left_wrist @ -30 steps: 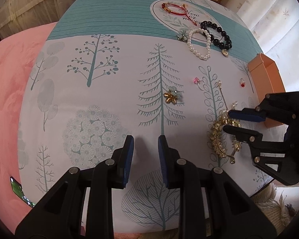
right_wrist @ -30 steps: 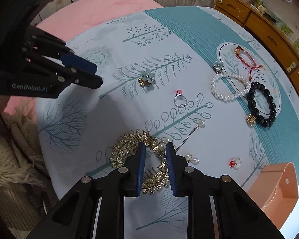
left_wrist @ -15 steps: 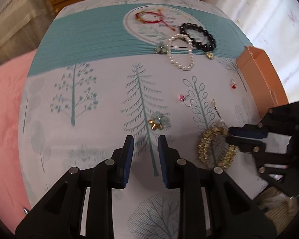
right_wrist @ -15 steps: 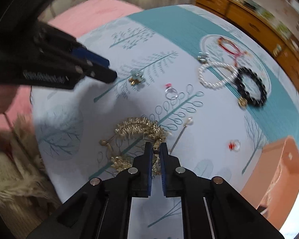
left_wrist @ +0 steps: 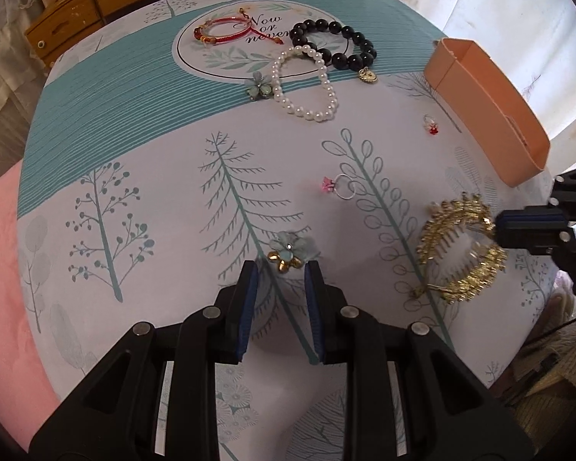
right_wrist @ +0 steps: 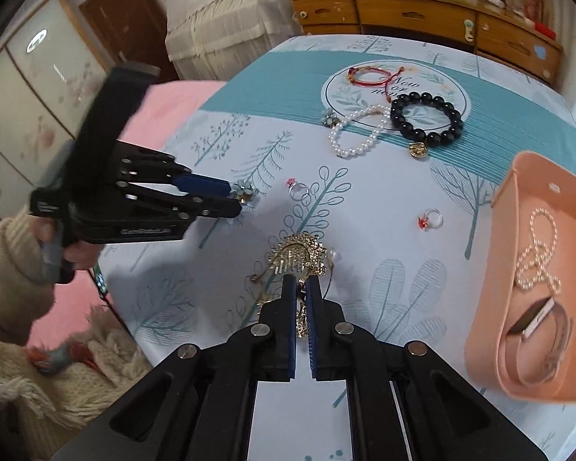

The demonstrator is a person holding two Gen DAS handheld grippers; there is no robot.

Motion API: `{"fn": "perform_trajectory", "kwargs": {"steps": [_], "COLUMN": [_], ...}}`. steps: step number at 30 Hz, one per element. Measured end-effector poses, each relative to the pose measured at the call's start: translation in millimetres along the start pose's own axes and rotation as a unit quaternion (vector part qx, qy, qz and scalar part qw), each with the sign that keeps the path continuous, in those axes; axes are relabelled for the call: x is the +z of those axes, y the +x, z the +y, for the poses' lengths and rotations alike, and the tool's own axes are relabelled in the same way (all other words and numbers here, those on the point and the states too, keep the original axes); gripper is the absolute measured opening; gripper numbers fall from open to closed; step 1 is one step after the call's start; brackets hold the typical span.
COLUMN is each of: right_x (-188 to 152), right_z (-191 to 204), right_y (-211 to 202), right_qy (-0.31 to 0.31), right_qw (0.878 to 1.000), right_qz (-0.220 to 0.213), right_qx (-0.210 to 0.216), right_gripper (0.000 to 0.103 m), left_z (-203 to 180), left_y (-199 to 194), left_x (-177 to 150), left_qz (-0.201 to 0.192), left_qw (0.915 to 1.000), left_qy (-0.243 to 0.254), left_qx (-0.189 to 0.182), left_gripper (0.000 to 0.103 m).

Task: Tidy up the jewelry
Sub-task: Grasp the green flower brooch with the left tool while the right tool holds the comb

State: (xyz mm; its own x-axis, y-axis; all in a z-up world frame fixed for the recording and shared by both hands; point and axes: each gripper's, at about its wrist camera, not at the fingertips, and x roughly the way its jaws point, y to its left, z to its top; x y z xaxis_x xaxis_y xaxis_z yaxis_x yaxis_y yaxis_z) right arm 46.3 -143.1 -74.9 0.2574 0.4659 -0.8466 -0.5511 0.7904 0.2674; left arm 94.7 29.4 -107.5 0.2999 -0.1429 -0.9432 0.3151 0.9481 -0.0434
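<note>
Gold hair comb (right_wrist: pixel 295 259) pinched in right gripper (right_wrist: pixel 301 284); left gripper (left_wrist: pixel 280 272) parted.

- The left gripper (left_wrist: pixel 279 274) has its jaws parted, with a clear gap between the blue pads (left_wrist: pixel 249 307), and its tips low over the cloth.
- In the right wrist view, the left gripper (right_wrist: pixel 234 199) reaches in from the left, almost level, held by the person's left hand (right_wrist: pixel 63 247) in a cream knitted sleeve.
- The right gripper (right_wrist: pixel 300 288) has its jaws drawn close together, leaving only a narrow slit, and gold metal is pinched between them.
- In the left wrist view, the right gripper (left_wrist: pixel 497 226) enters from the right edge, its fingers pointing left.
</note>
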Motion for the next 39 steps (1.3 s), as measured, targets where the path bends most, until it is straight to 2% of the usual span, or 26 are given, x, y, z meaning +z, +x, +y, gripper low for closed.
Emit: {"fn": "perform_trajectory", "kwargs": {"steps": [11, 13, 20, 23, 25, 28, 30, 39], "right_x": [-6.5, -7.7, -12.7, -15.2, -15.7, -16.1, -15.8, -10.1], "right_z": [-6.8, -7.5, -10.4, -9.0, -8.7, -9.8, -10.3, -12.6], "right_y": [-15.5, -15.4, -3.7, 5.2, 8.5, 11.2, 13.2, 31.0], "right_qy": [0.029, 0.030, 0.017, 0.016, 0.016, 0.024, 0.029, 0.057], "right_qw": [0.999, 0.999, 0.999, 0.998, 0.997, 0.997, 0.997, 0.996], "right_qz": [-0.015, -0.014, 0.004, 0.029, 0.037, 0.041, 0.042, 0.048], "right_qx": [-0.001, -0.005, -0.037, -0.054, -0.061, -0.056, -0.055, -0.057], "right_gripper": [0.002, 0.002, 0.000, 0.001, 0.003, 0.011, 0.020, 0.022], "left_z": [-16.9, -19.4, -27.4, -29.1, -28.7, -31.6, -33.8, -41.0], "left_y": [5.3, 3.4, -9.7, -14.3, -17.5, -21.1, -23.0, -31.4], "left_x": [11.5, 10.5, 8.1, 7.0, 6.8, 4.6, 3.6, 2.2], "left_qz": [-0.007, -0.016, -0.047, -0.052, -0.054, -0.057, -0.059, -0.069], "left_qw": [0.9980, 0.9976, 0.9969, 0.9969, 0.9974, 0.9976, 0.9975, 0.9972], "left_qy": [0.056, 0.057, 0.051, 0.047, 0.037, 0.033, 0.034, 0.029], "left_qx": [0.030, 0.035, 0.038, 0.037, 0.029, 0.022, 0.018, 0.007], "left_gripper": [0.022, 0.017, 0.017, 0.017, 0.017, 0.017, 0.017, 0.017]}}
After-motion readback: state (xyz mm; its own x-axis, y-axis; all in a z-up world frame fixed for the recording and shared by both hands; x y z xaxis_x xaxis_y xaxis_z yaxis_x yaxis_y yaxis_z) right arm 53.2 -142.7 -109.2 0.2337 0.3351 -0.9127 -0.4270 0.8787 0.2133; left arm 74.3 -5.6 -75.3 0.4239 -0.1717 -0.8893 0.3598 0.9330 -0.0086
